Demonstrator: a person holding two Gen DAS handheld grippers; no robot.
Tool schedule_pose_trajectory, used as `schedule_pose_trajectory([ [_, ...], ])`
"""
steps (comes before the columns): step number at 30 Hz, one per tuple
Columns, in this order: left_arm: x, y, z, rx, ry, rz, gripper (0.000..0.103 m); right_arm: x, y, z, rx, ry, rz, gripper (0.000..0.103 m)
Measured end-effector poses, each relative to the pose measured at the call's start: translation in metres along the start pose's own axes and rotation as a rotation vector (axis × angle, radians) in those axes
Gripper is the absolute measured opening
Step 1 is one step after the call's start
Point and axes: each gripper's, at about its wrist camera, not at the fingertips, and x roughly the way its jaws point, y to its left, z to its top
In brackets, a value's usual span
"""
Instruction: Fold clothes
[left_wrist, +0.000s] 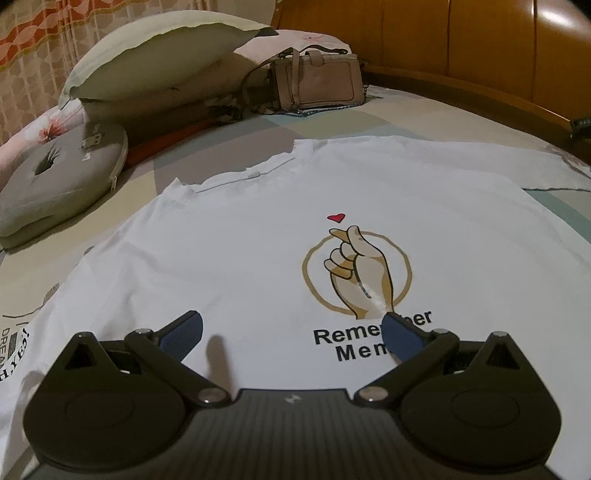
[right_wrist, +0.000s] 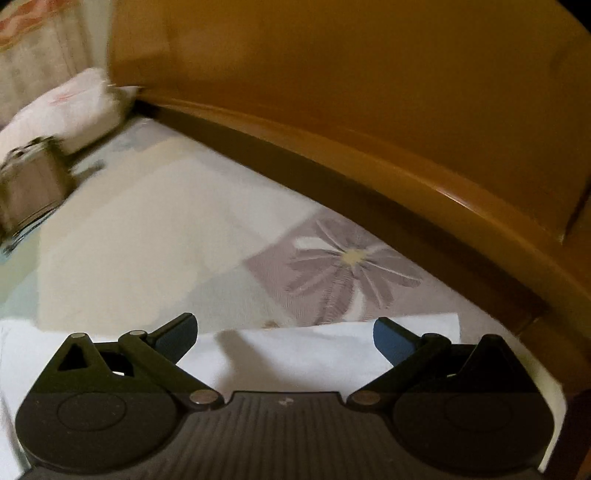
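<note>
A: Where's the shirt (left_wrist: 240, 251)?

B: Spread flat on the bed (left_wrist: 424, 110), print side up — a red heart (left_wrist: 336, 218) over a drawn hand in a gold ring, with black lettering under it. The collar end points toward the pillow (left_wrist: 155, 55) and the bag (left_wrist: 317, 81); one sleeve runs out toward the wooden headboard (left_wrist: 480, 48).

A: And the left claw (left_wrist: 291, 330)?

B: Hanging low over the shirt's lower half, its blue pads (left_wrist: 184, 332) spread wide, nothing between them. The right-hand pad covers part of the lettering.

A: The right claw (right_wrist: 286, 332)?

B: Same — jaws far apart and empty. It sits above a white edge of the shirt (right_wrist: 314, 350), pointing at the bedsheet (right_wrist: 147, 240) and its purple flower (right_wrist: 351, 266), with the headboard (right_wrist: 369, 92) just beyond. That view is blurred, so I can't tell whether the pads touch the cloth.

A: Anything else on the bed?

B: A grey round cushion (left_wrist: 62, 177) with a dimple in the middle, left of the shirt and apart from it. The bag (right_wrist: 33, 184) shows at the far left of the right view too, smeared.
</note>
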Motion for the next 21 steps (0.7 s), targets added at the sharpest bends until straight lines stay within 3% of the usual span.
schedule_pose_trajectory([
  [2,-0.001,-0.001,0.000,0.004,-0.003,-0.003,0.102,-0.006,0.013,-0.011,-0.069,0.023,0.039,0.103],
  [6,-0.004,-0.003,0.001,0.013,-0.010,-0.008,0.102,0.001,0.015,-0.042,-0.166,0.077,-0.027,0.103],
  [10,-0.007,-0.005,0.001,0.022,-0.016,-0.013,0.102,-0.015,-0.001,-0.059,-0.178,0.003,0.003,0.103],
  [13,-0.011,-0.006,0.003,0.023,-0.028,-0.021,0.102,-0.026,0.021,-0.056,-0.197,0.031,-0.080,0.103],
  [18,-0.022,-0.007,0.007,0.024,-0.057,-0.028,0.102,-0.060,0.092,-0.059,-0.284,-0.009,0.214,0.103],
  [21,-0.026,-0.003,0.009,0.016,-0.071,-0.028,0.102,-0.060,0.144,-0.068,-0.311,0.035,0.429,0.103],
])
